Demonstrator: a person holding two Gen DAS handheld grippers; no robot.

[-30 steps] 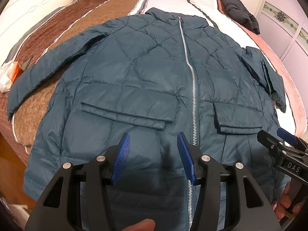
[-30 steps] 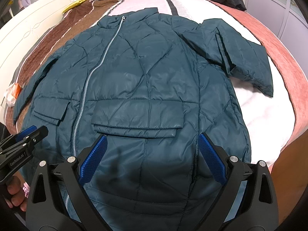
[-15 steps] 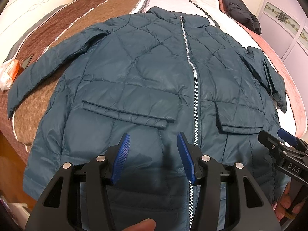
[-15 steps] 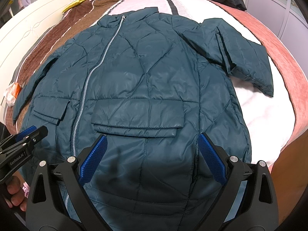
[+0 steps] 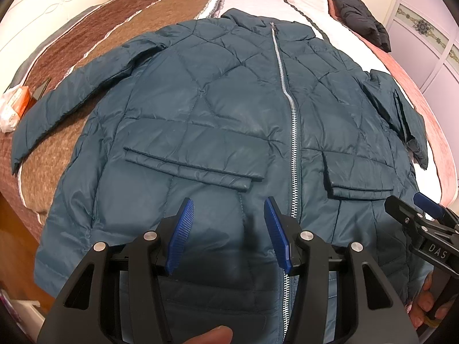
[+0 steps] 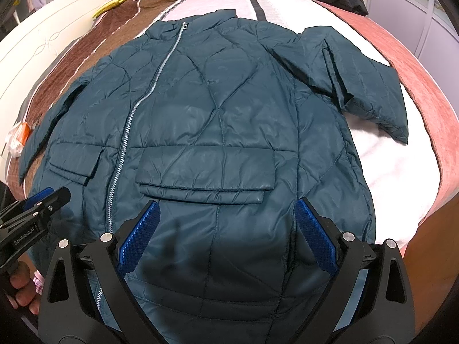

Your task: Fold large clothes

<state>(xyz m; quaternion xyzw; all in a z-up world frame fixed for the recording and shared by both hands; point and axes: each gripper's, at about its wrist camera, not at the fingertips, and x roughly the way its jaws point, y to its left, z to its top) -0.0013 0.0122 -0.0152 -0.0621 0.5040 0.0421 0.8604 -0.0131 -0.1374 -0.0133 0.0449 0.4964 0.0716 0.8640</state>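
Teal quilted fabric fills both views: a large padded jacket (image 5: 218, 132) lies face up and zipped on a bed (image 6: 384, 172), collar away from the cameras and hem nearest them. A silver zipper (image 5: 292, 132) runs down its front, with a flap pocket (image 5: 195, 157) on either side.

The sleeve on the person's left (image 5: 66, 91) stretches out over the brown part of the bedspread. The sleeve on the person's right (image 6: 358, 86) lies out over the white part, with a fold or crease across it.

The left gripper (image 5: 229, 235) hovers above the lower front panel near the zipper, its blue pads apart and holding nothing. The right gripper (image 6: 226, 238) hangs over the hem below the other pocket, its pads spread wider and also holding nothing. Whether either touches the fabric cannot be told.

Judging by the layout, folding has not yet begun: the body is spread flat, and no sleeve or side is turned in over the front. Bringing in both sleeves and doubling the body all appear to remain.

A dark garment (image 5: 361, 20) sits at the far side of the bed, well apart from the jacket. A small orange and white packet (image 5: 14, 106) lies beside the left cuff.
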